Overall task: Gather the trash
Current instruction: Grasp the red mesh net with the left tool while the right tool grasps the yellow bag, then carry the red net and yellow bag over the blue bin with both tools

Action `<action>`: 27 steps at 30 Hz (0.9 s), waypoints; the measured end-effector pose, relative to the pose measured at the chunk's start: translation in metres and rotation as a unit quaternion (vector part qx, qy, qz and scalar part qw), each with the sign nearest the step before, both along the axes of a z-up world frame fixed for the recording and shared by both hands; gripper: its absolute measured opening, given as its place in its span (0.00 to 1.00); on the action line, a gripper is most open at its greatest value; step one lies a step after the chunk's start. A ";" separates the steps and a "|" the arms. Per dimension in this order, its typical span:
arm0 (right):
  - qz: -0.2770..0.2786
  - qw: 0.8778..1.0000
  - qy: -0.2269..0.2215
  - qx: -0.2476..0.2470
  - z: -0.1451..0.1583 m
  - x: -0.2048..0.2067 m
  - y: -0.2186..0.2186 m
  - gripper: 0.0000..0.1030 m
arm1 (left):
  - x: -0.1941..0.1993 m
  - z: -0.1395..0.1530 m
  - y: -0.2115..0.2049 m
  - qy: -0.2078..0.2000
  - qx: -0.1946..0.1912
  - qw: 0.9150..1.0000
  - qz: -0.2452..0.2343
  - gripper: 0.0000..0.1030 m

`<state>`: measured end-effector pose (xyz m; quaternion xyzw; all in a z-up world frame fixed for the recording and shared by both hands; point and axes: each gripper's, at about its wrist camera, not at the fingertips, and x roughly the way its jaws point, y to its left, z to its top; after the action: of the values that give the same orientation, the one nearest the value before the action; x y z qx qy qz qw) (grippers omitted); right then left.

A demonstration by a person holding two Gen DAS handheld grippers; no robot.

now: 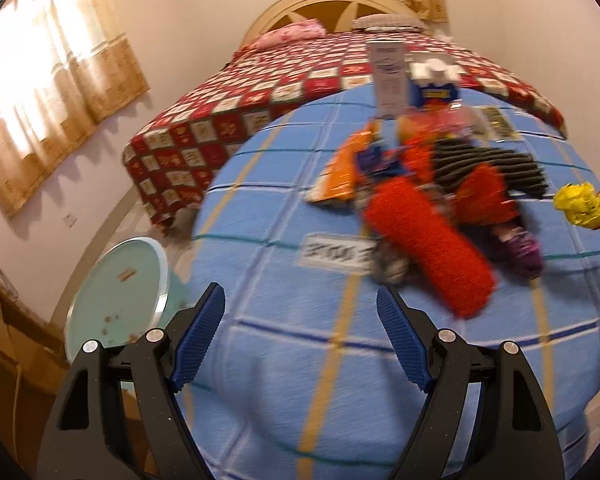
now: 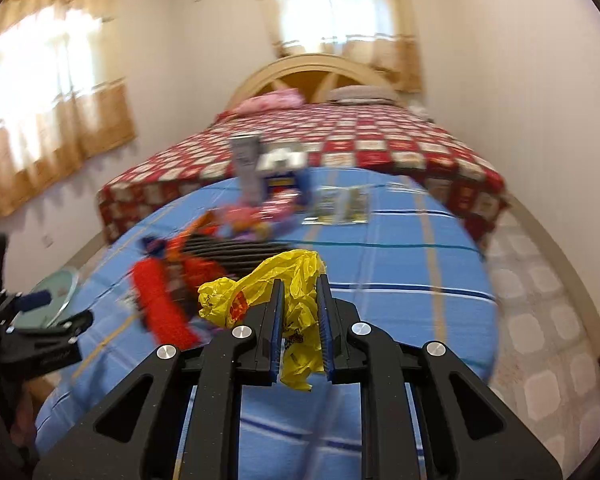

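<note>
A pile of trash lies on a table with a blue checked cloth (image 1: 284,360): an orange wrapper (image 1: 340,168), a fuzzy red roll (image 1: 432,248), a black ribbed piece (image 1: 496,168) and cartons (image 1: 432,80) at the far edge. My left gripper (image 1: 300,300) is open and empty above the cloth, short of the pile. My right gripper (image 2: 298,284) is shut on a crumpled yellow plastic bag (image 2: 268,280), held above the table right of the pile (image 2: 172,280). The bag shows at the right edge of the left wrist view (image 1: 592,200). The frames are blurred.
A bed with a red checked cover (image 2: 340,140) stands behind the table. A pale green round lid or bin (image 1: 116,292) sits on the floor left of the table. Flat packets (image 2: 340,204) lie on the far cloth. Tiled floor (image 2: 540,300) is to the right.
</note>
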<state>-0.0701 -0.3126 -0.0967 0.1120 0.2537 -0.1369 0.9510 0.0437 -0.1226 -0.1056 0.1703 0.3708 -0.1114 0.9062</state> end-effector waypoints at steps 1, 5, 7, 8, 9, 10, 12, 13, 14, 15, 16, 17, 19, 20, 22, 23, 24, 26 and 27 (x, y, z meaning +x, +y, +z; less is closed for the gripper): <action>-0.010 1.000 0.001 0.000 -0.001 -0.002 -0.007 0.16 | -0.002 0.000 -0.009 0.002 -0.002 1.000 -0.007 0.75; -0.035 0.999 0.008 -0.001 -0.012 -0.011 -0.029 0.16 | -0.006 -0.002 -0.042 0.016 -0.007 1.000 -0.026 0.75; -0.043 0.999 0.009 0.000 -0.015 -0.013 -0.038 0.16 | -0.009 -0.007 -0.054 0.021 -0.003 0.999 -0.033 0.75; -0.048 0.999 0.010 0.000 -0.017 -0.014 -0.042 0.16 | -0.010 -0.011 -0.061 0.025 0.001 0.999 -0.038 0.75; -0.052 0.999 0.009 0.003 -0.019 -0.016 -0.046 0.16 | -0.010 -0.014 -0.066 0.029 0.003 0.999 -0.040 0.75; -0.054 0.998 0.008 0.007 -0.022 -0.017 -0.050 0.16 | -0.009 -0.019 -0.072 0.034 0.008 0.999 -0.041 0.75; -0.055 0.998 0.008 0.014 -0.027 -0.019 -0.055 0.16 | -0.007 -0.028 -0.080 0.041 0.018 0.998 -0.040 0.70; -0.052 0.998 0.008 0.017 -0.029 -0.018 -0.055 0.16 | -0.005 -0.034 -0.084 0.050 0.018 0.998 -0.042 0.53; -0.049 0.999 0.008 0.017 -0.031 -0.018 -0.053 0.16 | -0.002 -0.039 -0.086 0.067 0.015 0.997 -0.045 0.43; -0.046 0.999 0.008 0.018 -0.033 -0.018 -0.053 0.16 | -0.001 -0.041 -0.086 0.074 0.011 0.996 -0.047 0.30; -0.043 0.999 0.008 0.021 -0.034 -0.018 -0.052 0.16 | -0.002 -0.040 -0.086 0.074 0.009 0.996 -0.051 0.21; -0.040 0.999 0.008 0.023 -0.035 -0.018 -0.051 0.16 | -0.003 -0.036 -0.085 0.068 0.009 0.996 -0.055 0.19; -0.035 0.999 0.005 0.024 -0.034 -0.017 -0.049 0.16 | -0.005 -0.028 -0.078 0.063 0.004 0.996 -0.059 0.18; -0.033 0.999 0.002 0.026 -0.033 -0.018 -0.048 0.16 | -0.008 -0.021 -0.071 0.062 -0.005 0.996 -0.064 0.18; -0.029 0.999 -0.004 0.025 -0.027 -0.018 -0.044 0.16 | -0.012 -0.011 -0.059 0.051 -0.008 0.996 -0.069 0.18; -0.026 0.999 -0.010 0.024 -0.023 -0.019 -0.042 0.16 | -0.015 -0.004 -0.050 0.041 -0.006 0.997 -0.069 0.18; -0.024 0.999 -0.013 0.023 -0.020 -0.019 -0.039 0.16 | -0.015 0.000 -0.045 0.037 -0.004 0.997 -0.068 0.18; -0.015 0.999 -0.023 0.021 -0.012 -0.018 -0.031 0.16 | -0.015 0.009 -0.026 0.024 0.002 0.998 -0.060 0.18; -0.011 0.999 -0.026 0.019 -0.009 -0.016 -0.027 0.16 | -0.013 0.011 -0.020 0.019 0.007 0.998 -0.055 0.18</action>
<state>-0.0861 -0.3400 -0.1054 0.1368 0.2303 -0.1390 0.9534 0.0305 -0.1428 -0.0946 0.1947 0.3786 -0.1621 0.8902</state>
